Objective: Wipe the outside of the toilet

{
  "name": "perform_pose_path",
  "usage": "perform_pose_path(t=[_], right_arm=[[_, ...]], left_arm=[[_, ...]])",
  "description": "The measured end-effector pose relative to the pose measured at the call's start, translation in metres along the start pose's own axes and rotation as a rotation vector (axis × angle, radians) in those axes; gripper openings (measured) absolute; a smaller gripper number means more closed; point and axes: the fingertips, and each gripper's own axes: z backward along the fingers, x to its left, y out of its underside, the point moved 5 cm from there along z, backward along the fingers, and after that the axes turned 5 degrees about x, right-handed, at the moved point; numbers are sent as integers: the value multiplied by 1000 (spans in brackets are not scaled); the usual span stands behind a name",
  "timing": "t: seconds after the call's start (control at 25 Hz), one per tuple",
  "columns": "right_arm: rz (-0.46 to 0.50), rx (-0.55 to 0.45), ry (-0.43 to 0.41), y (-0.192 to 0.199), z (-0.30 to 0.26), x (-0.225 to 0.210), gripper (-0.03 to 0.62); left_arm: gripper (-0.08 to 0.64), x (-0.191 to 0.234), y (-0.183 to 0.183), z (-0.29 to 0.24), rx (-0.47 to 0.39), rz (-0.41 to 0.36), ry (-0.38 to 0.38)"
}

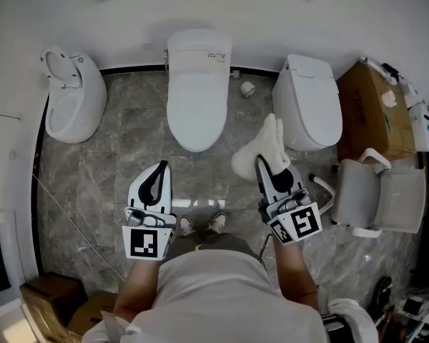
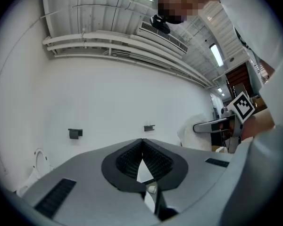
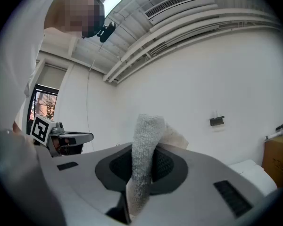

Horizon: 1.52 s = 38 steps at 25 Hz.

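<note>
A white toilet (image 1: 197,95) stands against the back wall, lid down, straight ahead of me. A second white toilet (image 1: 311,102) stands to its right. My right gripper (image 1: 262,161) is shut on a white cloth (image 1: 262,148), which sticks up between the jaws (image 3: 146,145) and hangs in the air between the two toilets. My left gripper (image 1: 162,167) is shut with nothing in it, its tips touching (image 2: 142,141). Both grippers are held above the floor in front of the toilets, touching neither.
A white urinal-like fixture (image 1: 71,95) stands at the left. A white chair (image 1: 380,191) and a cardboard box (image 1: 372,109) are at the right. A small white object (image 1: 247,88) lies on the grey marble floor (image 1: 114,163) by the wall. More boxes (image 1: 53,299) sit at the lower left.
</note>
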Motion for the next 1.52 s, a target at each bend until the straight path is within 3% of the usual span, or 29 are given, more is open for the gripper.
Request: perform_pose_path(t=[0.4, 0.72, 1.04, 1.32, 1.52], right_arm=[[-1, 5, -27, -2, 3, -12, 69], [-5, -5, -66, 3, 11, -30, 71], [-12, 16, -86, 2, -12, -33, 71], [-12, 69, -50, 5, -70, -55, 71], [-30, 106, -35, -4, -152, -84, 71]], left_arm=[[17, -15, -11, -12, -25, -13, -4], [17, -22, -3, -15, -17, -19, -49], [17, -12, 2, -39, -23, -10, -39], [17, 28, 16, -108, -26, 31, 21], [17, 86, 16, -181, -13, 28, 61]])
